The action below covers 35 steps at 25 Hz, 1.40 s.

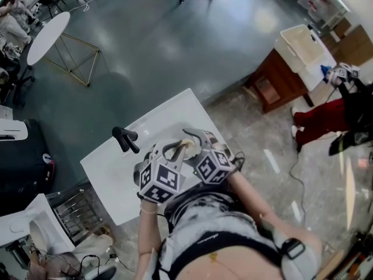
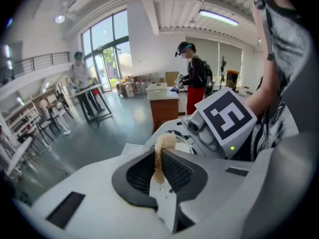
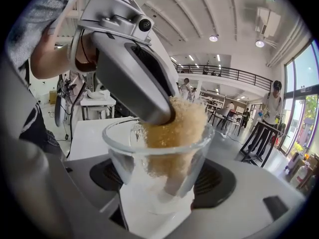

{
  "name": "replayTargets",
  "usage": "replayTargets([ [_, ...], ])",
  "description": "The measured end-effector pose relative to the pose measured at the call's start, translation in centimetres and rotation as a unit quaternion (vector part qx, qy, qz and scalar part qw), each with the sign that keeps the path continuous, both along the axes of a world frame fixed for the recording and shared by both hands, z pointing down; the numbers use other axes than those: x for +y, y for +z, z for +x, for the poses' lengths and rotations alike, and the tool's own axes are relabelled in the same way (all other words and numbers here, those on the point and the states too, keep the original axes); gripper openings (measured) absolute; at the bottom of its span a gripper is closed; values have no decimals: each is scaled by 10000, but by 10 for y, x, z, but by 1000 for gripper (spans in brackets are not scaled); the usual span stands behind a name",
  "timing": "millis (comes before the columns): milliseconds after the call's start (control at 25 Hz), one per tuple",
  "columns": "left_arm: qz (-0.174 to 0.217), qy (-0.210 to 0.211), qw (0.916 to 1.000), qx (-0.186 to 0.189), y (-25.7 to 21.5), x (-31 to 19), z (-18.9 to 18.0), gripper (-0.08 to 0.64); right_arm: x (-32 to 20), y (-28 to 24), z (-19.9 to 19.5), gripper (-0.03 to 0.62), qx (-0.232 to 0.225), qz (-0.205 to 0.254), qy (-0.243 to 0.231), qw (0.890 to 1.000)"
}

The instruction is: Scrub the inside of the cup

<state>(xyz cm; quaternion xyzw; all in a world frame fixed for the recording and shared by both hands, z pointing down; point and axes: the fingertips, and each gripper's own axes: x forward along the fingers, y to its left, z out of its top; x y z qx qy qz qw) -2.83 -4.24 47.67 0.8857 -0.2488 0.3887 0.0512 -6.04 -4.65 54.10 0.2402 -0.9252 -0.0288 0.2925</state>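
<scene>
Over the white table [image 1: 116,168], head view: left gripper [image 1: 178,149] and right gripper [image 1: 197,137] meet at centre.
Left gripper view: jaws nearly closed, pinching the tan sponge [image 2: 160,153].
Right gripper view: jaws clamp the clear glass cup [image 3: 154,168], with the sponge pushed in from 11 o'clock. Scrub looks under way and not finished. Glass looks clean, no residue I can make out.

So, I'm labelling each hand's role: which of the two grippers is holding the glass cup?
The right gripper: its jaws clamp the clear glass cup, while the left gripper pinches a tan sponge pushed into it.
</scene>
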Motion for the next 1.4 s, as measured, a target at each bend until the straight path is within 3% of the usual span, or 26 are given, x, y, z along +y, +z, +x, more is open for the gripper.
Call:
replayTargets([
  [120, 508, -93, 9980, -359, -1, -10, -1, 44, -1, -3, -4, 392, -89, 16, -18, 10000],
  [280, 696, 40, 9938, -871, 11, -10, 1, 44, 1, -4, -8, 391, -102, -22, -55, 9999],
  [360, 680, 96, 9933, -931, 12, -10, 2, 44, 2, -4, -8, 391, -80, -9, -71, 9999],
  [800, -380, 533, 9943, -837, 23, 16, 9, 41, 0, 2, 1, 391, 62, 140, -15, 9999],
  [1120, -1275, 657, 9897, 0, 17, 29, 6, 41, 4, 1, -2, 392, 165, 299, -117, 9993],
  [1240, -1254, 572, 9903, 155, 15, 28, 7, 41, 4, -2, -2, 391, 140, 263, -98, 9995],
  [1400, -871, 369, 9955, -19, 17, 19, 7, 41, 5, -2, -6, 391, 194, 285, -157, 9993],
])
